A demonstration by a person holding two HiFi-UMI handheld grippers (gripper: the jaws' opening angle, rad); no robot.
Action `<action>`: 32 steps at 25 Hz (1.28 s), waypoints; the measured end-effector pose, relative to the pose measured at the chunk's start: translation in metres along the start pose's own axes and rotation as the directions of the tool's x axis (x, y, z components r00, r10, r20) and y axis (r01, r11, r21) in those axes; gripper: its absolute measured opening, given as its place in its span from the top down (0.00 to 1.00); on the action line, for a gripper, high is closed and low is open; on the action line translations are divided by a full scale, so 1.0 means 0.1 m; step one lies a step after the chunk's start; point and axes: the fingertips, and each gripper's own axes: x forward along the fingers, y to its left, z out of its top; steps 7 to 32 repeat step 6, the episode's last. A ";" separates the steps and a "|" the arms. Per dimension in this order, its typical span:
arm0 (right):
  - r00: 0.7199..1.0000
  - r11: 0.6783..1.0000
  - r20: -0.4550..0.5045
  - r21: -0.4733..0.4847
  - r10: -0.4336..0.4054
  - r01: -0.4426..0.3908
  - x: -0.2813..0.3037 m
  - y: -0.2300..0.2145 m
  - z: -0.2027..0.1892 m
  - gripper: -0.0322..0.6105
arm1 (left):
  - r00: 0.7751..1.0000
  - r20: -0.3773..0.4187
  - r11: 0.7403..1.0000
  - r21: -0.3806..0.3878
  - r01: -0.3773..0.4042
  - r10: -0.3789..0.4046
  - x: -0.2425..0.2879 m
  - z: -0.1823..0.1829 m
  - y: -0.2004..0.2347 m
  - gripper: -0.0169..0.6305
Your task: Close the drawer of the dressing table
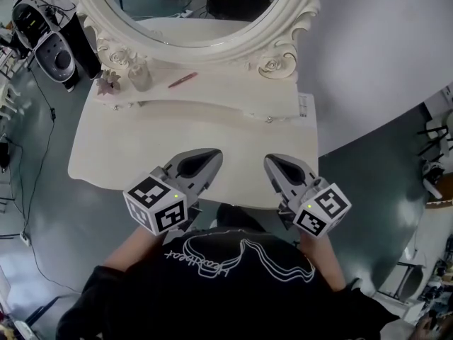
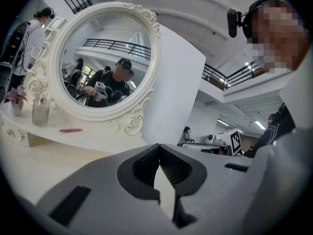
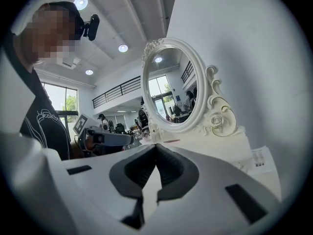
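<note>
The drawer itself could not be made out. It would sit under the near edge of the worktop [image 1: 134,147], and that edge was covered by both grippers and the person's chest. A dark patch showed between the grippers just below the edge, but whether it was the drawer's open mouth or the black shirt I could not tell.

The left gripper [image 1: 211,156] and the right gripper [image 1: 273,161] hovered side by side over that near edge, pointing almost level toward the mirror [image 1: 283,37]. In each gripper's own view the jaws met tip to tip with nothing between them; only pale worktop showed through the gap behind the tips. That closed, empty pose probably suited the job, since a drawer front is pushed with a blunt nose and not grasped. Set as a pair at the front, they looked placed to press evenly on both sides. Whether the push was yet to come or already done, the views did not settle.

Farther back, a raised shelf [image 1: 233,91] under the mirror carried a jar [image 1: 139,75], a pink stick [image 1: 182,80] and a small flower [image 1: 108,85], all well apart from the grippers and so unlikely to be knocked.
</note>
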 end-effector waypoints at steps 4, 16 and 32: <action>1.000 1.000 -0.008 0.011 0.002 -0.002 -0.01 -0.01 -0.06 0.95 | 1.000 -0.009 1.000 -0.006 -0.001 0.001 0.01 -0.05 0.00 0.97; 1.000 1.000 -0.013 0.016 0.005 -0.004 -0.01 -0.01 -0.09 0.95 | 1.000 -0.014 1.000 -0.010 -0.004 0.004 0.01 -0.08 0.01 0.97; 1.000 1.000 -0.013 0.016 0.005 -0.004 -0.01 -0.01 -0.09 0.95 | 1.000 -0.014 1.000 -0.010 -0.004 0.004 0.01 -0.08 0.01 0.97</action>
